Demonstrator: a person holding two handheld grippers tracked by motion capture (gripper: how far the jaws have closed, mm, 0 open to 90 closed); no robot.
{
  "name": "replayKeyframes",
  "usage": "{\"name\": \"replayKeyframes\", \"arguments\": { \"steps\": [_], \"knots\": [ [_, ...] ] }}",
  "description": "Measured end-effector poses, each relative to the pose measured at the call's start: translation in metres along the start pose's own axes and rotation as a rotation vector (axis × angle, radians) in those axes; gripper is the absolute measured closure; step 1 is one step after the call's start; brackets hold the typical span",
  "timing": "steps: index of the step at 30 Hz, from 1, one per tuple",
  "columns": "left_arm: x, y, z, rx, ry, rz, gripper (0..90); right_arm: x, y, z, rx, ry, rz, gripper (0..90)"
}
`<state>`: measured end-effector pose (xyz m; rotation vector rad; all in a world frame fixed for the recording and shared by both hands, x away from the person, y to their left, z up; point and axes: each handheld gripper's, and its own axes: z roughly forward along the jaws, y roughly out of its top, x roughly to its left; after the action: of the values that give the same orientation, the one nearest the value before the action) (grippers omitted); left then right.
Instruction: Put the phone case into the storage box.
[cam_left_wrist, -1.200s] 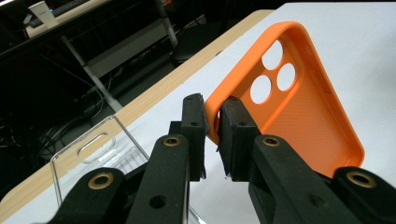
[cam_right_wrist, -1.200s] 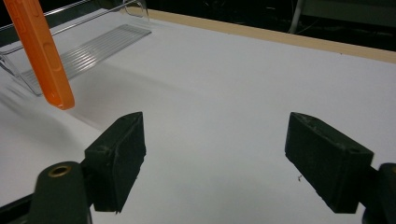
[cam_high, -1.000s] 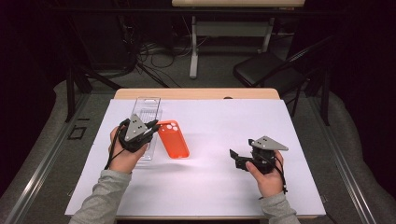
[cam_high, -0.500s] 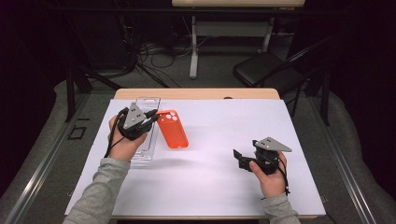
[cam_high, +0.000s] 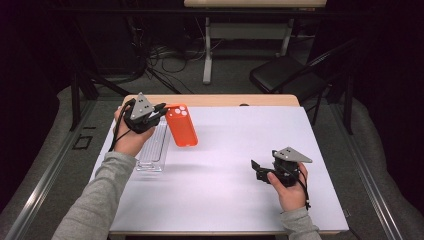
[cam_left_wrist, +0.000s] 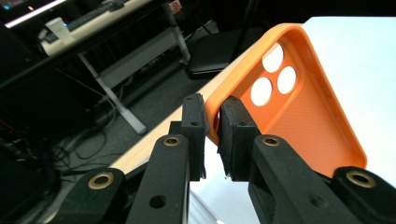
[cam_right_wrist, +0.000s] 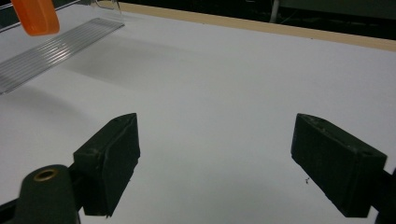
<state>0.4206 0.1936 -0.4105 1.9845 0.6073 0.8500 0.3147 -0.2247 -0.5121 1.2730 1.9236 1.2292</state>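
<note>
An orange phone case (cam_high: 181, 125) hangs in the air over the table's far left part, and my left gripper (cam_high: 161, 112) is shut on its upper left edge. In the left gripper view the two pads (cam_left_wrist: 196, 122) pinch the rim of the orange phone case (cam_left_wrist: 299, 107) beside its three camera holes. My right gripper (cam_high: 258, 170) rests low over the right front of the white table, jaws wide apart. Nothing lies between the jaws of the right gripper (cam_right_wrist: 215, 156), and a corner of the orange phone case (cam_right_wrist: 35, 16) shows far off.
A clear ribbed plastic tray (cam_high: 154, 147) lies flat on the white table (cam_high: 235, 150) under the left hand. The same ribbed tray (cam_right_wrist: 51, 49) appears at the upper left of the right gripper view. A black folding chair (cam_high: 290, 80) stands beyond the table's far edge.
My left hand has lifted the orange case off the table and carried it up and toward the far edge. The right hand has stayed where it was.
</note>
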Motion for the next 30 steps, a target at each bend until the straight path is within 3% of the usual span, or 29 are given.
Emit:
{"name": "replayKeyframes", "arguments": {
  "steps": [10, 18, 22, 30],
  "knots": [
    [0.021, 0.007, 0.007, -0.006, 0.03, 0.013, 81.0, 0.002, 0.0, 0.002, 0.002, -0.004, -0.003, 15.3],
    [0.039, 0.01, 0.013, -0.008, 0.081, 0.027, 81.0, 0.001, -0.001, 0.002, 0.005, -0.004, -0.002, 15.3],
    [0.049, 0.01, 0.016, 0.002, 0.095, 0.016, 81.0, 0.002, -0.001, 0.002, 0.005, -0.005, -0.004, 15.3],
    [0.064, 0.009, 0.022, 0.036, 0.121, 0.037, 81.0, 0.001, -0.001, 0.002, 0.004, -0.006, -0.002, 15.3]
  ]
}}
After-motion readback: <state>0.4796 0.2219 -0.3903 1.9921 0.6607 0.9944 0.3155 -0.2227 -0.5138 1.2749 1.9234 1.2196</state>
